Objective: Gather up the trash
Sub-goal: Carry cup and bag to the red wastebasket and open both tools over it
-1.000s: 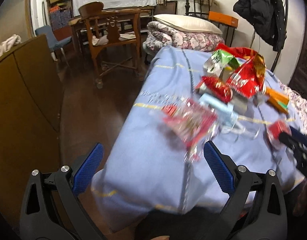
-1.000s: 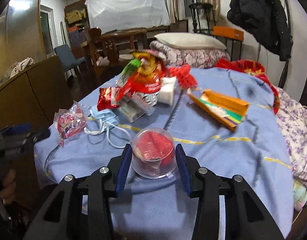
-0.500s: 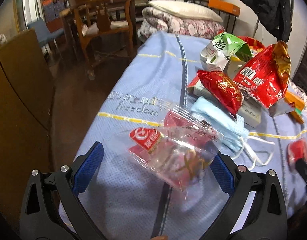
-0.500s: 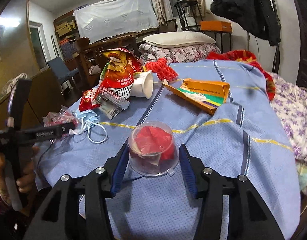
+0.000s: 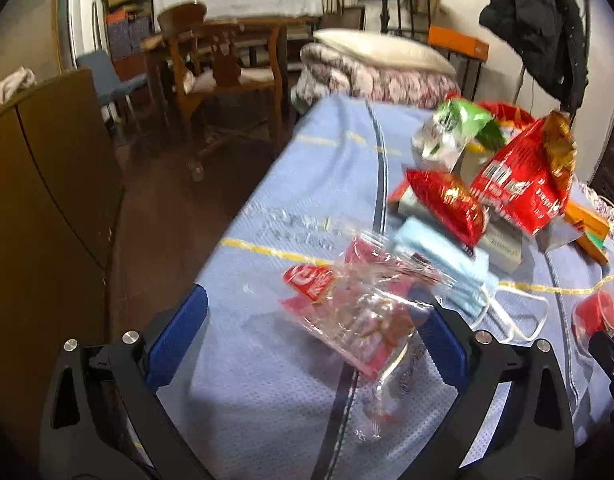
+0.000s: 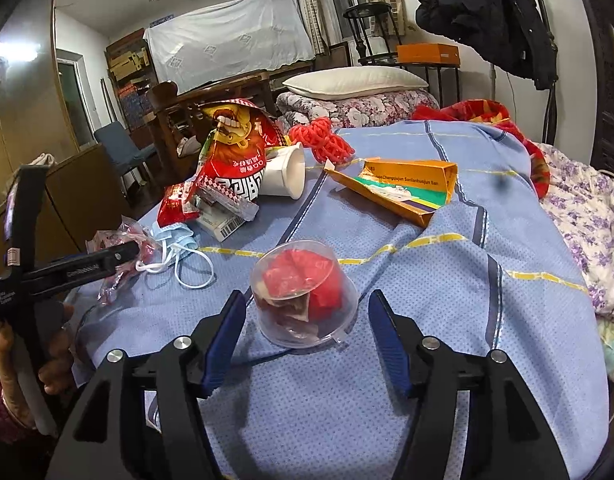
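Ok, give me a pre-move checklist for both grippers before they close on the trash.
1. Right gripper open: ok; its jaws have just been opening.
2. Clear plastic cup between the right jaws: ok; it sits upside down on the blue cloth, gaps on both sides.
3. Left gripper open wide: ok.
4. Clear snack wrapper centred in the left jaws: not ok; it lies toward the right-hand pad and overlaps it.
5. Face mask clear of the left jaws: cannot tell; it lies right beside the wrapper.
6. The grippers apart from each other: ok.
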Motion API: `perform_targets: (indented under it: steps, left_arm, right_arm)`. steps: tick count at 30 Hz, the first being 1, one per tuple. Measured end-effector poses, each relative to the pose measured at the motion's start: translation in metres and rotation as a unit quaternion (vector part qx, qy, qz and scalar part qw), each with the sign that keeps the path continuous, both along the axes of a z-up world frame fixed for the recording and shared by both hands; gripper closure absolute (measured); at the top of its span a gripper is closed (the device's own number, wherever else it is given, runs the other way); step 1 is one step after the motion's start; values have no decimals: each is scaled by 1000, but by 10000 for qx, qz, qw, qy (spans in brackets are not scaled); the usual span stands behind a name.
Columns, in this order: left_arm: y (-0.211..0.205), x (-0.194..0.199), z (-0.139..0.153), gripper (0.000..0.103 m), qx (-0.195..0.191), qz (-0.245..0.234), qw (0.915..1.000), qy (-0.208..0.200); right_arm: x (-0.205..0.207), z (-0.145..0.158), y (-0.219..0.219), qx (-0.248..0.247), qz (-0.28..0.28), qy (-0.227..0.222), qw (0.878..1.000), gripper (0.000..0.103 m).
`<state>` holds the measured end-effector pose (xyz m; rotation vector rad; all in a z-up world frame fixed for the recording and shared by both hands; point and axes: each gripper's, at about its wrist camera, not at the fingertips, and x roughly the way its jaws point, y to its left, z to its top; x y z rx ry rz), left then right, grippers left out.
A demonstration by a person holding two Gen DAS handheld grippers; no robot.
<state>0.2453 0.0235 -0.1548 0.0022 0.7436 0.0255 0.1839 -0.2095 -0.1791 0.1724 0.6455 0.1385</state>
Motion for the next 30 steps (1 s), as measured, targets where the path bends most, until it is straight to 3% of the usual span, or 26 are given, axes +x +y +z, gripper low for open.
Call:
perform_targets:
  steps: [1, 3, 4, 6, 7, 11, 19, 27, 30]
  left_arm:
    - [-3, -2, 1, 14, 34, -56, 10000, -45]
    - [-7, -3, 1, 31, 144, -168, 9997, -45]
    - [-8, -3, 1, 37, 135, -204, 9997, -20]
    - [-7, -1, 1, 58, -62, -299, 9995, 90]
    - [-5, -2, 1, 60, -177, -332, 9992, 128]
    - [1, -13, 11, 62, -474, -414, 9980, 87]
    - [-6, -58, 53, 62, -350, -677, 9968, -259]
    - [-45, -112, 103, 62, -302, -1156, 9905, -686]
    - [-71, -129, 114, 62, -336, -1459, 9858, -760]
  right_arm:
    - [0, 0, 0, 13, 11, -5, 10000, 40]
    - [0, 0, 2, 6, 54, -18, 10000, 43]
    - [0, 0, 2, -9, 70, -27, 10000, 48]
    - [-1, -1, 5, -33, 114, -40, 9999, 51]
    - [-1, 0, 6, -40, 119, -64, 9999, 51]
    - [-5, 3, 10, -21, 180, -190, 9997, 51]
    - [-14, 20, 2, 289, 309, -212, 9989, 51]
    - [-68, 91, -37, 306, 420, -529, 9972, 51]
    - [-100, 102, -65, 296, 234, -623, 9973, 51]
